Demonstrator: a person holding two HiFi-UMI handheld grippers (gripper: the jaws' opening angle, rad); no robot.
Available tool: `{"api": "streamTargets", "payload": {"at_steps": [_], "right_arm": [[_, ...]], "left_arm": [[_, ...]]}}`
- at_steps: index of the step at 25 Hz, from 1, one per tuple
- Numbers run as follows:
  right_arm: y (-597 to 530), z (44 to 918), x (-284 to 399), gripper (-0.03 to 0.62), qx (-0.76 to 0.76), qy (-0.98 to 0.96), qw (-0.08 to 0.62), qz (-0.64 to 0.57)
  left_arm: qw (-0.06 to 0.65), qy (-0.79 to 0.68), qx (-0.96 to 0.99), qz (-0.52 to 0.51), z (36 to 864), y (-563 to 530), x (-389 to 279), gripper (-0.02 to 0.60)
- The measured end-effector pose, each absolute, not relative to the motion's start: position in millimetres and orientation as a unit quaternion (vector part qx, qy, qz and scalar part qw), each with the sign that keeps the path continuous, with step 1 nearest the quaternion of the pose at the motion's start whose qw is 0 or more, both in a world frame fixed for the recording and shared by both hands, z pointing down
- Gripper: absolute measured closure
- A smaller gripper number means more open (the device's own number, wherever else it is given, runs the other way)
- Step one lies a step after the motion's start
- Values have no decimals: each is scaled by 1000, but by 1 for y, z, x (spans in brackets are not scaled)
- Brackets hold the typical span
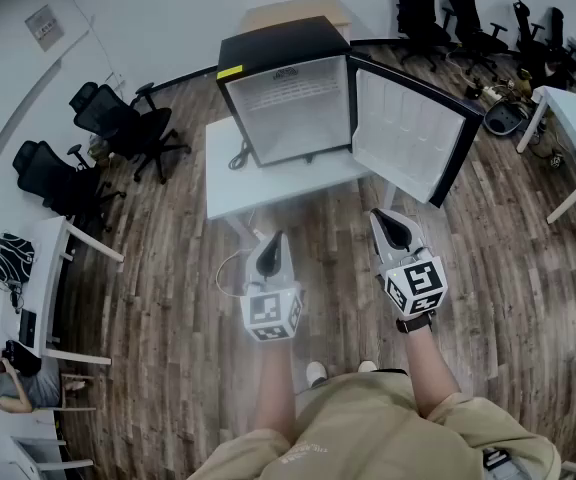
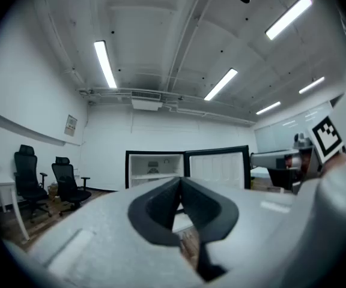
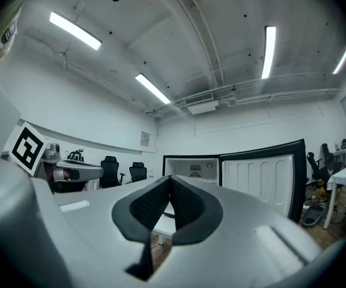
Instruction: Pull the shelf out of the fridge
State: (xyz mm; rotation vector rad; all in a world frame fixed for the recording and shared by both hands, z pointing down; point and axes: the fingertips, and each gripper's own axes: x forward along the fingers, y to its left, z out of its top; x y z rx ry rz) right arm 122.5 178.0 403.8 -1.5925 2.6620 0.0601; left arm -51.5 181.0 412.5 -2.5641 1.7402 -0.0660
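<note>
Approach stage: grey left gripper (image 1: 272, 240) and right gripper (image 1: 388, 220) empty, jaws together, well short of the open black mini fridge (image 1: 298, 108). Next, likely: close in, part jaws, grip its pale shelf (image 2: 154, 175).

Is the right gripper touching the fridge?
Apart. In the right gripper view, the fridge stands well beyond the right gripper, whose jaws are shut on nothing.

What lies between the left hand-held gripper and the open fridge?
Head view: only wood floor and the bare front of the white table under the fridge lie ahead of the left hand-held gripper.
</note>
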Motion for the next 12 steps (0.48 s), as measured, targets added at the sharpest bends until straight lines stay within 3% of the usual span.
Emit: {"api": "streamTargets", "payload": {"at_steps": [12], "right_arm": [[183, 419, 165, 587, -486, 874, 25, 0]], "left_arm": [[9, 567, -823, -15, 424, 182, -2, 583]]}}
